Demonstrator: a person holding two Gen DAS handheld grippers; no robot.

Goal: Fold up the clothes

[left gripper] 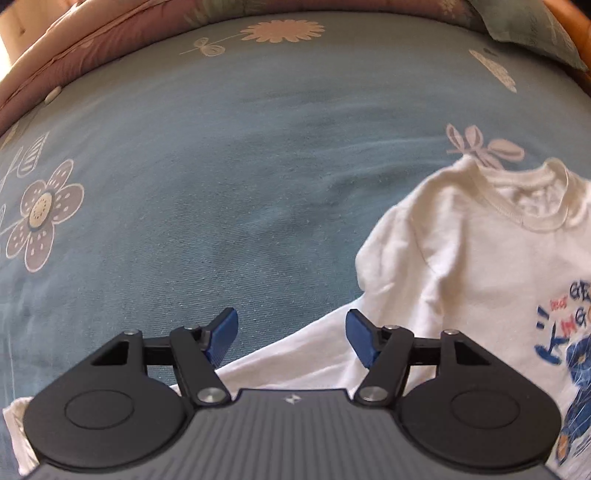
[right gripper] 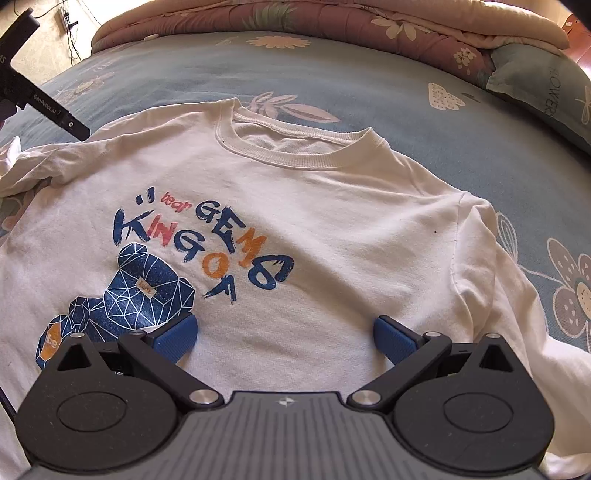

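A white long-sleeved shirt (right gripper: 332,206) with a blue bear print and coloured lettering lies face up and spread out on the bed. My right gripper (right gripper: 284,338) is open and empty above the shirt's chest, below the print. In the left wrist view the shirt (left gripper: 461,258) lies at the right, with one sleeve running under my left gripper (left gripper: 291,338). That gripper is open and empty, over the sleeve's edge and the sheet. Part of the left gripper's black body (right gripper: 37,96) shows at the upper left of the right wrist view.
The bed has a blue sheet with flower prints (left gripper: 221,166). A folded pink floral quilt (right gripper: 332,26) lies along the far edge. A blue-green pillow (right gripper: 546,92) sits at the far right. A wooden bed frame (left gripper: 580,40) shows at the far right corner.
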